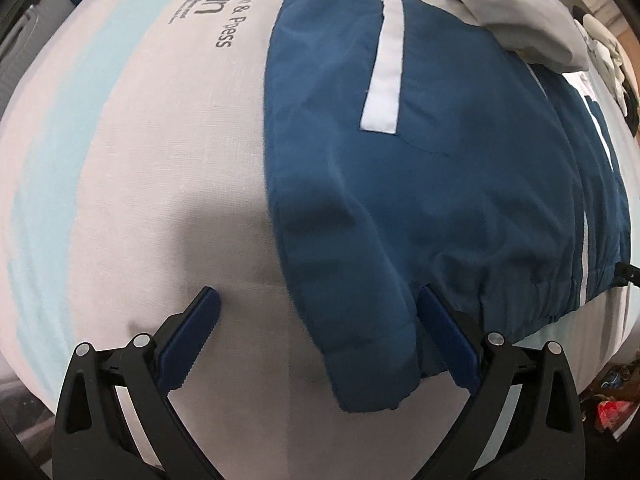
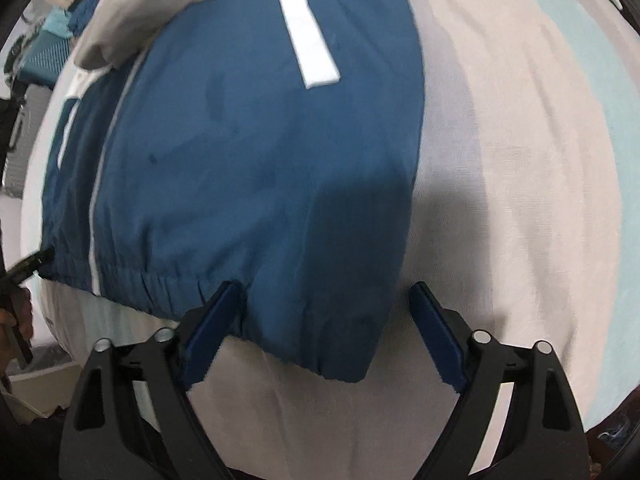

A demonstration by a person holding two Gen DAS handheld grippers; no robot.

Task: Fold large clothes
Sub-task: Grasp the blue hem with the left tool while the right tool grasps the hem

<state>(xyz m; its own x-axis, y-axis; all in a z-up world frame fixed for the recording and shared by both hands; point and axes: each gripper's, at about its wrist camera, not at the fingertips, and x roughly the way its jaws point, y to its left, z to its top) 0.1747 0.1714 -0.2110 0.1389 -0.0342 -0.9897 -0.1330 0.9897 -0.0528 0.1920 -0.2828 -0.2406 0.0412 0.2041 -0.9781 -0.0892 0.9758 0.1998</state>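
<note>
A dark blue jacket with white stripes lies flat on a white and pale blue bed cover, its gathered hem nearest me. My left gripper points down, open, over the hem's left corner. One finger stands on bare cover and the other at the hem, with the corner of cloth between them unpinched. My right gripper is open astride the hem's right corner in the same way. The tip of the other gripper shows at the far end of the hem in each view.
A crumpled white garment lies over the jacket's far end. Dark lettering is printed on the cover to the left. A teal crate stands beyond the bed. Clutter, including something red, lies below the bed's near edge.
</note>
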